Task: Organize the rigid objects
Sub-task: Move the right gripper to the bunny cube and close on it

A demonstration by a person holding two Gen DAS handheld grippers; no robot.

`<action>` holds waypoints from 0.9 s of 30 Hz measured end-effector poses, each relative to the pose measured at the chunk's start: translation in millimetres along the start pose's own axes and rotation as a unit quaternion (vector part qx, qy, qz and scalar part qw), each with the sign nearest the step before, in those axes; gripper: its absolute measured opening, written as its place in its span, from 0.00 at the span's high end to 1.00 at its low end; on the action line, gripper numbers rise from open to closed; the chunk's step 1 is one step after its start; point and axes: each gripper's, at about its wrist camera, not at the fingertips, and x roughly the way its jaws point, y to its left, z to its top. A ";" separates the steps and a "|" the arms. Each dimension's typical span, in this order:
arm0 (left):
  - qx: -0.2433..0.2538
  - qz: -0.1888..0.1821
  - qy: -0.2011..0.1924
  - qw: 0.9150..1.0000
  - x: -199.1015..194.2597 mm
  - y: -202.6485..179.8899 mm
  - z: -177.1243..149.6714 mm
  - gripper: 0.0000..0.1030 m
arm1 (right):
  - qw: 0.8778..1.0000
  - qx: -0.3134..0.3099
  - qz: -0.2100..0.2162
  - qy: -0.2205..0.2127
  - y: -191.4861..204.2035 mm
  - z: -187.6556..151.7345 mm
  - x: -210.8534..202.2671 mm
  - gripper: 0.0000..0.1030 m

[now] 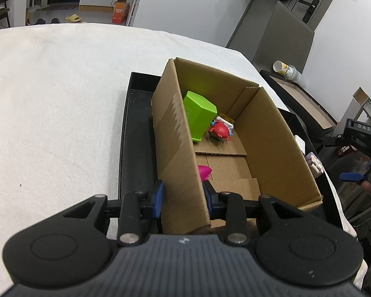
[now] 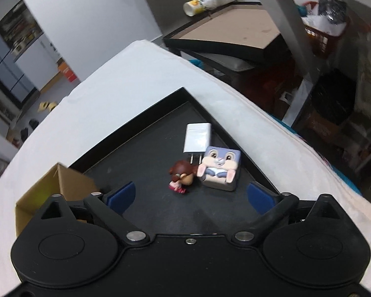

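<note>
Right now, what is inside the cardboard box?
Inside the cardboard box lie a green container, a red toy with something white behind it, and a pink item. The box wall, clamped by the left gripper, hides most of the pink item.

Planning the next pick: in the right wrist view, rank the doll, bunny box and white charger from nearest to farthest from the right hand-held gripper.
From the right hand-held gripper:
1. Doll, just ahead, slightly left.
2. Bunny box, ahead on the right.
3. White charger, behind both, near the tray's far corner.
</note>
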 end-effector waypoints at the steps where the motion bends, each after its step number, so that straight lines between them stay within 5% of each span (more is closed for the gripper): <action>1: 0.000 0.000 0.000 1.000 -0.1 0.0 -0.1 0.70 | 1.000 0.008 0.000 0.000 -2.0 1.2 2.9 0.05; 6: -0.001 -0.002 0.000 1.000 0.4 0.5 -0.4 0.69 | 1.000 0.025 -0.016 -0.002 -7.4 6.7 18.3 0.06; 17: -0.004 -0.005 0.002 1.000 0.8 1.8 -0.3 0.69 | 0.997 0.062 -0.043 0.001 -18.2 9.6 44.8 0.36; 27: -0.005 -0.005 0.002 1.000 0.7 1.9 0.5 0.69 | 0.997 0.039 -0.065 0.015 -13.3 10.2 61.8 0.50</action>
